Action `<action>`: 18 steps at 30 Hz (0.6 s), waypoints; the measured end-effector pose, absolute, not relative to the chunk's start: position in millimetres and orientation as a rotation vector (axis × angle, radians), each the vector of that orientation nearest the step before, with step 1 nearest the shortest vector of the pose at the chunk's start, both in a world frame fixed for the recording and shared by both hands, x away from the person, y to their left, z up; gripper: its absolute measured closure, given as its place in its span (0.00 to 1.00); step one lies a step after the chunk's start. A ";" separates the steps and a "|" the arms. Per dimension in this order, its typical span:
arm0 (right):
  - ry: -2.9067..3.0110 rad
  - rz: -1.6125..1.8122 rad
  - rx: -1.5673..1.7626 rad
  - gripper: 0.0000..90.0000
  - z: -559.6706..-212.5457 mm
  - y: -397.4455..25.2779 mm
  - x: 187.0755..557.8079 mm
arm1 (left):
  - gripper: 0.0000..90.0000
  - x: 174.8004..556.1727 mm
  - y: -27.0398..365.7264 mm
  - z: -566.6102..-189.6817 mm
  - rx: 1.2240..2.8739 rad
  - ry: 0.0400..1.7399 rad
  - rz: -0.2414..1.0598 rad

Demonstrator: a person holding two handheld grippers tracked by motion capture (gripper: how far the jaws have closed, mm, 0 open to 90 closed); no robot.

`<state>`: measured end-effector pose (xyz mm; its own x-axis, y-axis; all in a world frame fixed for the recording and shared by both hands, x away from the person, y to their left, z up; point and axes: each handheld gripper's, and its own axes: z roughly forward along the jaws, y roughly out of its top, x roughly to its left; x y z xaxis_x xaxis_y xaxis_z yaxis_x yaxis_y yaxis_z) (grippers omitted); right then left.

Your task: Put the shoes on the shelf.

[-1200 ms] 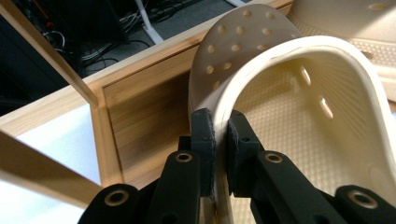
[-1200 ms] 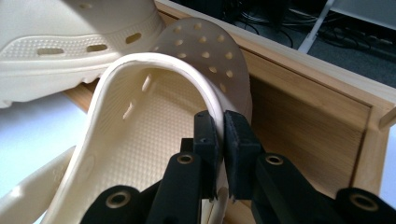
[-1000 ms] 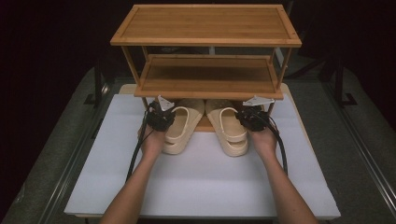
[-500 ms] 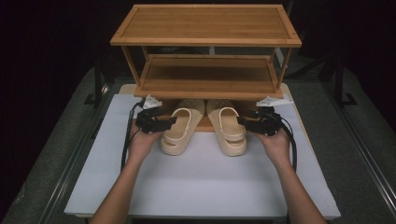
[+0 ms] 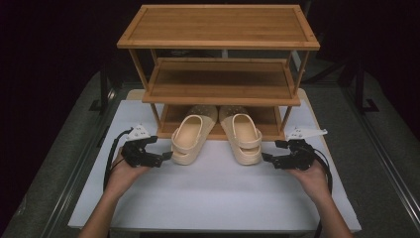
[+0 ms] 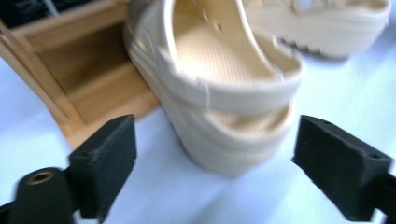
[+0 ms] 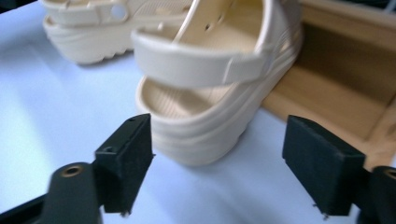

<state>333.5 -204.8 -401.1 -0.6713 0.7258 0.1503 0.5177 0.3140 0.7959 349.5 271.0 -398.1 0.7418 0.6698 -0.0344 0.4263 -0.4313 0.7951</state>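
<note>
Two cream clogs lie side by side, toes on the bottom shelf of a wooden rack point(image 5: 218, 94) and heels out on the white table top. My left gripper point(image 5: 165, 155) stands open just left of the left clog point(image 5: 190, 139), not touching it. My right gripper point(image 5: 268, 158) stands open just right of the right clog point(image 5: 244, 138), also apart from it. In the left gripper view the left clog's heel point(image 6: 224, 98) lies beyond the spread jaws of the left gripper point(image 6: 219, 179). In the right gripper view the right clog's heel point(image 7: 210, 79) lies ahead of the open right gripper point(image 7: 223, 170).
The rack has three wooden shelves; the top shelf point(image 5: 218, 27) and middle shelf point(image 5: 220, 82) are bare. The white board point(image 5: 213, 198) spreads out in front of the clogs. Dark metal rails point(image 5: 74, 183) run along both table sides.
Both grippers, which were at the clogs' heels a second ago, have let go, drawn back toward me and spread outward. The clogs stay partly on the bottom shelf.
</note>
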 end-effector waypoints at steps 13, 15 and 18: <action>2.525 1.213 1.063 0.06 -428.9 -176.4 354.1 | 0.02 367.9 245.1 -430.8 2.205 0.761 0.310; 2.528 1.213 1.057 0.06 -430.3 -174.0 355.8 | 0.02 369.9 241.7 -433.5 2.211 0.750 0.306; 2.534 1.220 1.058 0.07 -432.8 -171.0 359.7 | 0.02 373.0 237.6 -435.1 2.216 0.743 0.303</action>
